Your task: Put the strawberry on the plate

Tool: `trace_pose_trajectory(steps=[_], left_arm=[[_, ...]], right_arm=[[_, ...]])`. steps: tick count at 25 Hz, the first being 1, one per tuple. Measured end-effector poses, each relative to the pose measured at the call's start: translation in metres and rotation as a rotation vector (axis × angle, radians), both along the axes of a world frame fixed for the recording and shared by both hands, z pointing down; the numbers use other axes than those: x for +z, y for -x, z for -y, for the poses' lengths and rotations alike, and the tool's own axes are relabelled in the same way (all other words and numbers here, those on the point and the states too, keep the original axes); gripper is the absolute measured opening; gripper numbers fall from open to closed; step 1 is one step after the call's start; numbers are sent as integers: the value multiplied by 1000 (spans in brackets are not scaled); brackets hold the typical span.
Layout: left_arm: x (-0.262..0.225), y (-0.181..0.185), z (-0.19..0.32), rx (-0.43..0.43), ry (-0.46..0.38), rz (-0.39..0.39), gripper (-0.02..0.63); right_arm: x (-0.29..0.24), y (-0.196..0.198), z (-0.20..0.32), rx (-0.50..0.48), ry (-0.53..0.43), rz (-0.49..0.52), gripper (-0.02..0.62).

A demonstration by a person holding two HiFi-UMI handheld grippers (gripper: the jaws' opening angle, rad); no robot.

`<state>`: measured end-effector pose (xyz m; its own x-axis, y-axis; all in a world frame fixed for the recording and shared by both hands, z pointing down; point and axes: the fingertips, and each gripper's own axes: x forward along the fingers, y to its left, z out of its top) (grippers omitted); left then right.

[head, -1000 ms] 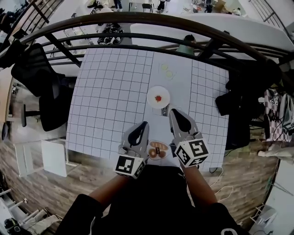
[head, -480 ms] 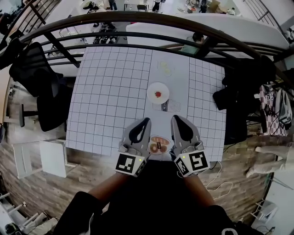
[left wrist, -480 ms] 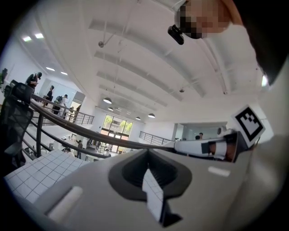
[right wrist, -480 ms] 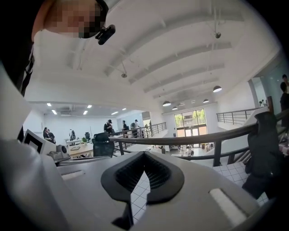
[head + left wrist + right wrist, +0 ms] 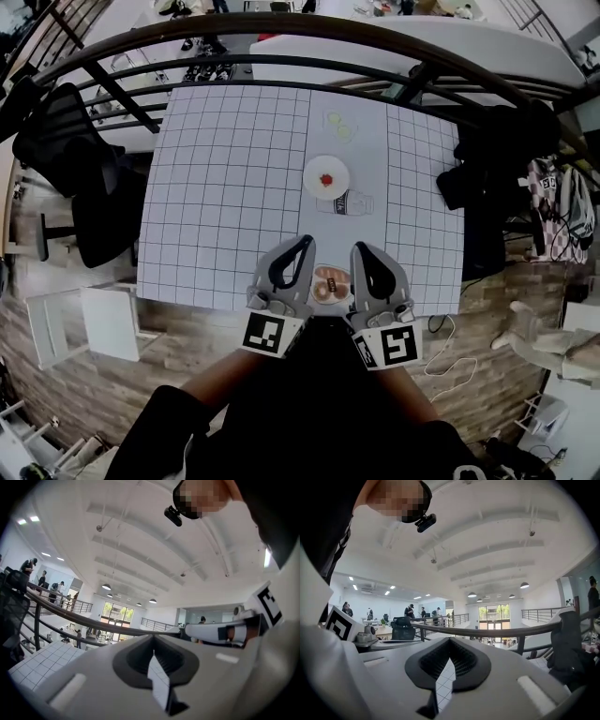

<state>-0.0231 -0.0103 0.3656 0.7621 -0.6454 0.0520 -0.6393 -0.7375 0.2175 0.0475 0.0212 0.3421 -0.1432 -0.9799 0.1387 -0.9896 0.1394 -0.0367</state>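
We list, on the grid-patterned table (image 5: 225,187):

- One strawberry (image 5: 326,179), sitting at the middle of a white plate (image 5: 313,170) on the plain central strip.
- One small pale item with dark markings (image 5: 347,202), touching or just beside the plate's near rim; we cannot identify it.
- One clear dish with pale green pieces (image 5: 339,127), beyond the plate, apart from it.
- One dish of round brown food (image 5: 330,284) at the near edge, lying between our two tools and in line with the plate.
- Left gripper (image 5: 302,244): jaws together, nothing between them, raised over the near edge.
- Right gripper (image 5: 360,249): jaws fully closed, likewise empty, beside the brown food dish.

Around the table we note a black chair (image 5: 80,159) at left, a dark railing (image 5: 281,37) beyond, dark clothing (image 5: 497,159) at right, and a white cable (image 5: 441,356) on the floor.
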Motion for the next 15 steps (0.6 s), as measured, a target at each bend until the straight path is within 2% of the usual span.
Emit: trace_pose_trajectory(steps=[4,10,15], left_arm=[[4,7,-7,2,5,3,9],[1,10,-25,-18,-31,8,9],[-8,0,-53,-57,-51,11,9]], right_arm=[[6,10,-10,-18,17,-16,-3],[8,23,-28,-77,7,-7,-3],[3,14,-50,-119,-13,-6,-3]])
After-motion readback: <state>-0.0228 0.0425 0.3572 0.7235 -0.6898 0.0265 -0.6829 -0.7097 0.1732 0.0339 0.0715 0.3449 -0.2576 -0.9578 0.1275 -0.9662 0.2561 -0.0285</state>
